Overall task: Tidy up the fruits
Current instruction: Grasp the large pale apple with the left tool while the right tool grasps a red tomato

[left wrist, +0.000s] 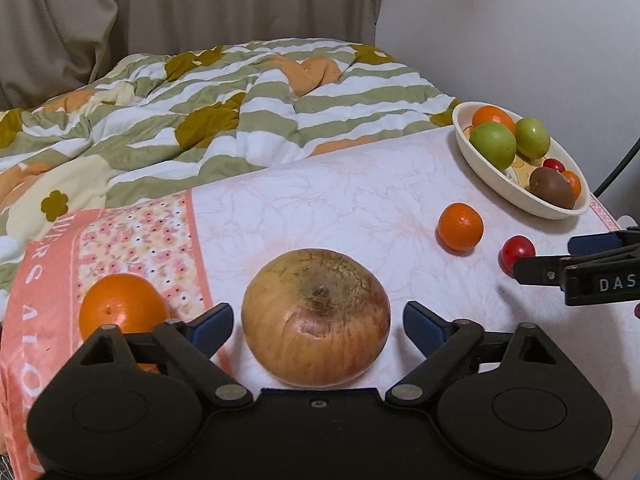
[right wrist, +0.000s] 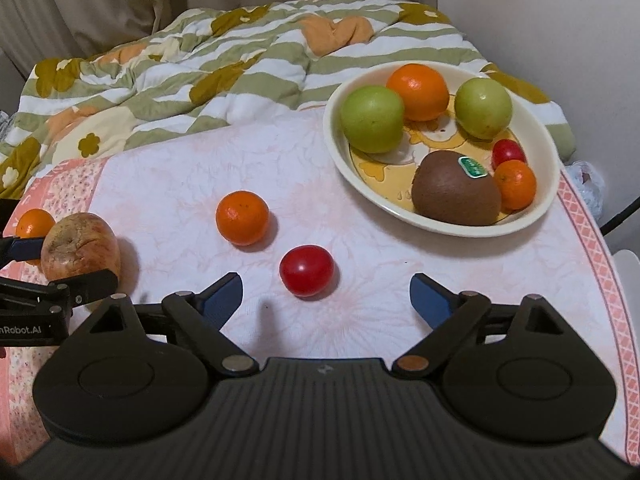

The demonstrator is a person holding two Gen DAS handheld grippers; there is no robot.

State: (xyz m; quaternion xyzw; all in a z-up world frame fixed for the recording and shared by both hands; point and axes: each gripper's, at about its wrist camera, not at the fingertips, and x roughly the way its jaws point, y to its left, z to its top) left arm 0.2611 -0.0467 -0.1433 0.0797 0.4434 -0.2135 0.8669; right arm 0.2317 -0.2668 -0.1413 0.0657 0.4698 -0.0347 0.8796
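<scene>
The bowl (right wrist: 440, 222) at the tabletop's (right wrist: 168, 184) far right already holds two green fruits, two oranges, a kiwi and a small red fruit. Four remain loose: a brownish apple (left wrist: 316, 316) between the left tool's (left wrist: 318, 326) spread, untouching pads, an orange (left wrist: 122, 306) beside it, a mandarin (right wrist: 242, 218), and a red fruit (right wrist: 307, 270) before the open, empty right tool (right wrist: 326, 300).

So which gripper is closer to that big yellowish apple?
Left. The left gripper straddles the apple; the right gripper sits off beside it.
</scene>
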